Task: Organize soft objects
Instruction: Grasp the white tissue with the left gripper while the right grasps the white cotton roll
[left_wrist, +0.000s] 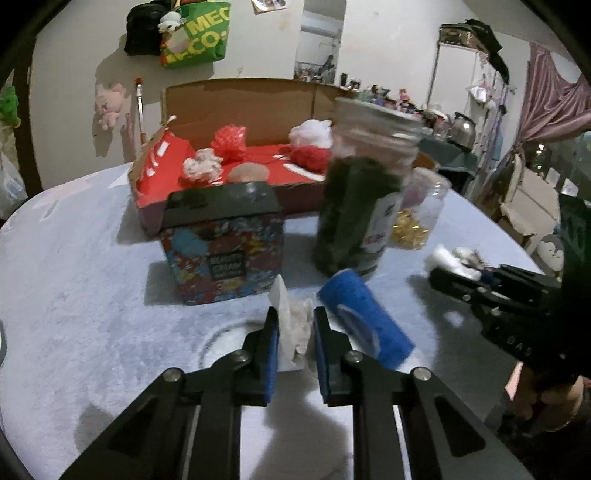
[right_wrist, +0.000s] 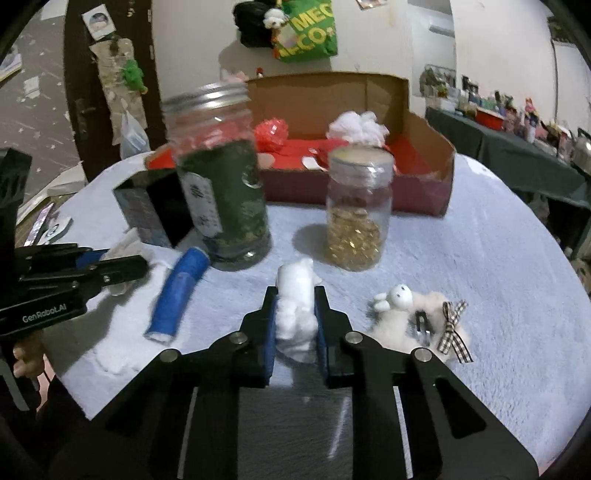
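Round table (right_wrist: 480, 258), pale blue plush cover; bearing cardboard box (right_wrist: 424, 147), tin (left_wrist: 221, 254), two jars (right_wrist: 221, 184), blue roll (right_wrist: 177, 295), plush bunny (right_wrist: 406, 314).

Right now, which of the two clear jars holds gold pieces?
The smaller clear jar with the pale flat lid; the taller silver-lidded jar beside it holds dark green stuff.

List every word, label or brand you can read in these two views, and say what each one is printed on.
"GenRobot.AI": side of the left gripper.
"MEG" above "CO": partly visible letters on the green bag hanging on the wall.
Patterned tin label: blurred.
Large jar label: too small.
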